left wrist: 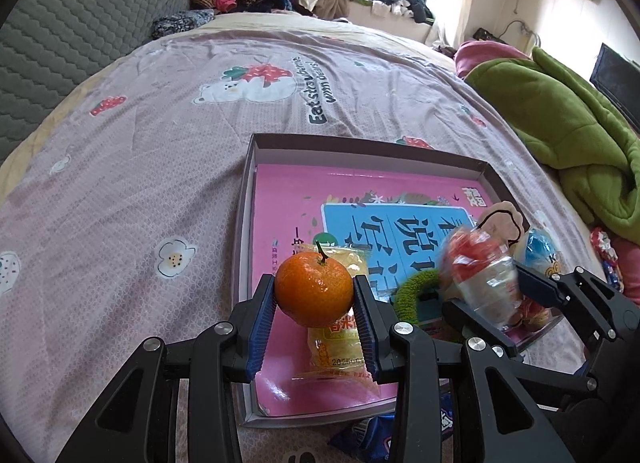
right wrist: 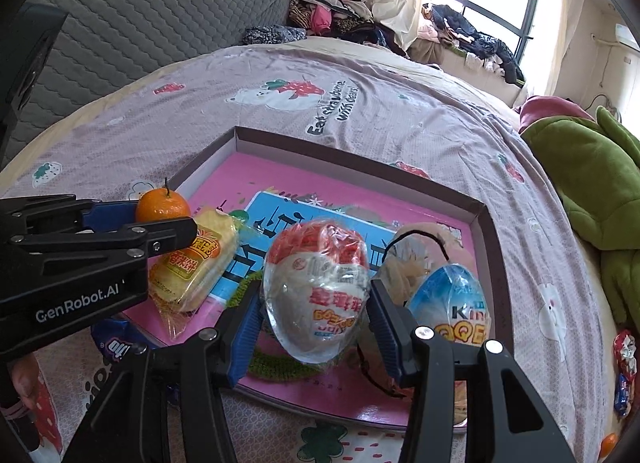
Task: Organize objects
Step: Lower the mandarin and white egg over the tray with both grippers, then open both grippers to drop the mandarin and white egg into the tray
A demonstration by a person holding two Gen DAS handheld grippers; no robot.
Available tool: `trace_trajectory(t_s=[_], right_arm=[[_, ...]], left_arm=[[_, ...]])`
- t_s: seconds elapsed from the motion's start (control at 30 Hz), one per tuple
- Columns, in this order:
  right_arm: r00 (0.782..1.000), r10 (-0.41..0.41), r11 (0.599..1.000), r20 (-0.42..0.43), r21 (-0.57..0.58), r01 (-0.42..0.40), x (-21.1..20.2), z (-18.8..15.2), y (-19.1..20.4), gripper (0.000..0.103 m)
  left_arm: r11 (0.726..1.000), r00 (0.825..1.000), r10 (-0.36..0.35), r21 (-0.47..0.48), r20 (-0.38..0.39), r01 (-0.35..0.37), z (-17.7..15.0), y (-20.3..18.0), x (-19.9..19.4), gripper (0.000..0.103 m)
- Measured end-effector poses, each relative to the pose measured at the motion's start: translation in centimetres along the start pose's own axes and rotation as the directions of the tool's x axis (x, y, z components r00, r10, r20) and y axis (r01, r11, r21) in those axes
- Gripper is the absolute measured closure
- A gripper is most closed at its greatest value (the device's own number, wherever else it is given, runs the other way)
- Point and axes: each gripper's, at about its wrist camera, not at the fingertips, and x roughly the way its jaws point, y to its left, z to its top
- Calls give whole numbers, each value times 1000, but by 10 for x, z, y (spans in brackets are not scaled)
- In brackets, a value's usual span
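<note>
The left gripper clamps a small orange mandarin and the right gripper a red-and-white wrapped egg-shaped treat, both over the shallow grey cardboard tray, apparently for stowing.

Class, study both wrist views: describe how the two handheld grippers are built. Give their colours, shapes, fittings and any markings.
Both match. The left gripper and right gripper have angular black linkage arms with cut-out openings, joined by round silver bolts. Each finger carries a blue ribbed pad on its inner face. White lettering reading GenRobot.AI marks the left gripper's black body in the right wrist view. No cables or sleeves show.
</note>
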Motion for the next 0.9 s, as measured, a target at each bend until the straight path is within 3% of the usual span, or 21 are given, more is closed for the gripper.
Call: trace_trajectory(t_s=[0.17, 0.3, 0.4, 0.43, 0.9], right_arm=[[1000, -1, 1000, 1, -1, 1, -1, 1, 1, 44], [1000, -8, 1000, 7, -5, 8, -3, 1, 0, 44], [1000, -12, 1000, 17, -6, 12, -8, 3, -1, 44], [1000, -15, 1000, 20, -7, 16, -10, 4, -1, 44], [998, -24, 1000, 57, 4, 24, -28, 9, -8, 43]], left_arm=[[1000, 1000, 4, 4, -3, -4, -1, -1, 0, 63], [1000, 1000, 1, 2, 4, -1, -1, 0, -1, 62], [1000, 1000, -4, 7, 12, 4, 0, 0, -5, 47], [1000, 1000, -1, 7, 15, 1, 1, -1, -6, 46], [1000, 999, 16, -11, 40, -15, 5, 3, -21, 45]])
